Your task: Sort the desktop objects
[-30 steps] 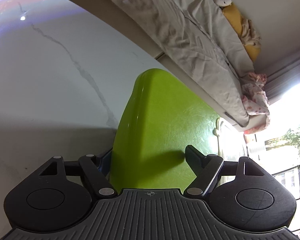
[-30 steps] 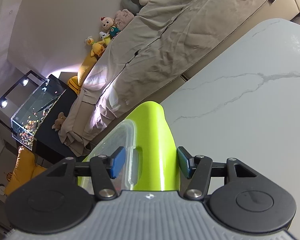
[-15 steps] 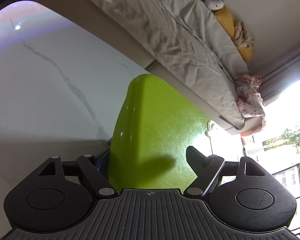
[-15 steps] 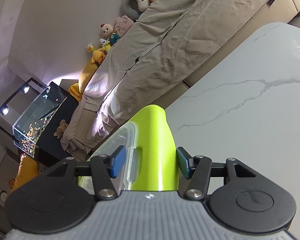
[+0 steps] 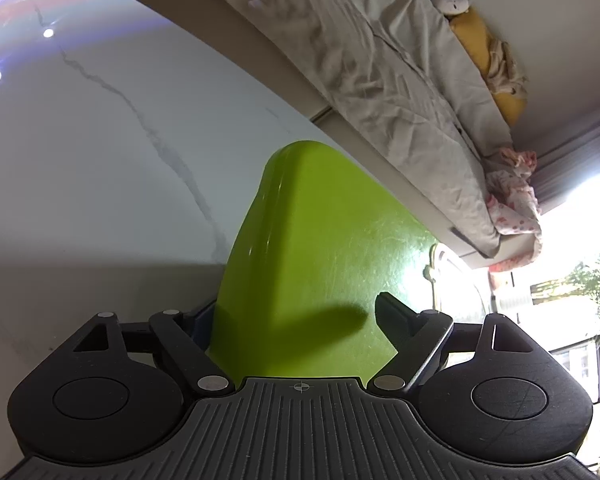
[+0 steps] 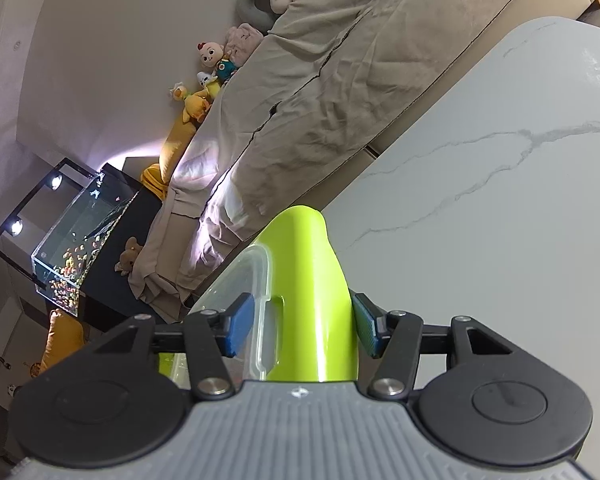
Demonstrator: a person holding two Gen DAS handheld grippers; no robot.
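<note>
Left gripper (image 5: 296,316): pointed steeply down over the white marble table (image 5: 100,168); jaws had just been opening — the right-side finger stood clear above the green box (image 5: 324,248), the other finger's contact hidden.
Right gripper (image 6: 300,324): angled gently down, jaws at middling width astride the box's rim and clear lid (image 6: 240,280); pad contact could not be told.
Green box: at the table's edge nearest the sofa.
Writing: none legible.
Surroundings: sofa under a beige cover (image 6: 360,80), plush toys (image 6: 216,68), a lit fish tank (image 6: 76,248) — none obstructing.
</note>
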